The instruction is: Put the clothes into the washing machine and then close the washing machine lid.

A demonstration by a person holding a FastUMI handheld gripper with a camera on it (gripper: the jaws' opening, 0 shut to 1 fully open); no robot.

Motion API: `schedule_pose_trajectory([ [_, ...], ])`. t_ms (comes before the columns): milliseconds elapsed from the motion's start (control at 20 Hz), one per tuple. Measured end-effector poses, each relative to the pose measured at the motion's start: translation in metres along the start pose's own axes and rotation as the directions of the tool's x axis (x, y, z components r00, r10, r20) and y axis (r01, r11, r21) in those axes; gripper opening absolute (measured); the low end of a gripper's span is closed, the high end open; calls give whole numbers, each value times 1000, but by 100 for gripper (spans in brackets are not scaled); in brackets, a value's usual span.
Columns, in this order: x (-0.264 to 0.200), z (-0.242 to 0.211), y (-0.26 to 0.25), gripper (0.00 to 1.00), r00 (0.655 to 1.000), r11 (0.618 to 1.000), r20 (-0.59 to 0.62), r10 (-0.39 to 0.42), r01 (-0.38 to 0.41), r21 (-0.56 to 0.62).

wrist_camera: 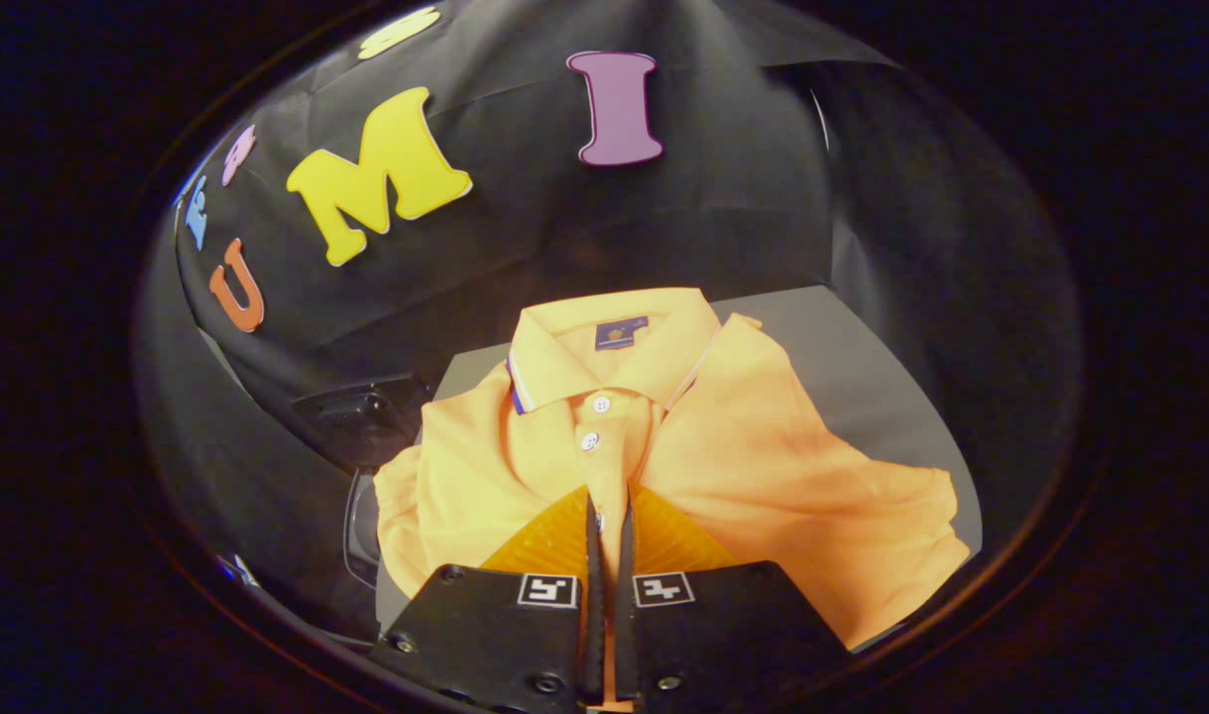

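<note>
Gripper point(609, 511) fingers nearly together, thin slit between; cloth seems pinched at placket of orange polo shirt point(664, 446), but can't tell if both pads truly bite. Shirt lies crumpled on grey table point(842, 367), collar and buttons just ahead of fingers. Beyond-left, dark rim, prob. washing machine point(361, 516). Advice: confirm grip on several layers, lift high so sleeves clear table edge, then carry over opening.

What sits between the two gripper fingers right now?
In the gripper view, a thin fold of the orange polo shirt, just below its button placket, is pinched between the nearly closed fingers of the gripper.
</note>
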State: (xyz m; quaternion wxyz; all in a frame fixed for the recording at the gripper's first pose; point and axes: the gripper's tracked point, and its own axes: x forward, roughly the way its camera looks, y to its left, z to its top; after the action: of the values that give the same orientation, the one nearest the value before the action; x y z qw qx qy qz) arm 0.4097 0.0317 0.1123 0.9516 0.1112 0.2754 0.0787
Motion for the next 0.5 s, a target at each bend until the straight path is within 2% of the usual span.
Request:
schedule_pose_trajectory([
  [150,-21,-5,15,8,1000,1000,21,-11,12,-28],
  [500,-78,16,58,7,993,998,115,18,-12,-54],
])
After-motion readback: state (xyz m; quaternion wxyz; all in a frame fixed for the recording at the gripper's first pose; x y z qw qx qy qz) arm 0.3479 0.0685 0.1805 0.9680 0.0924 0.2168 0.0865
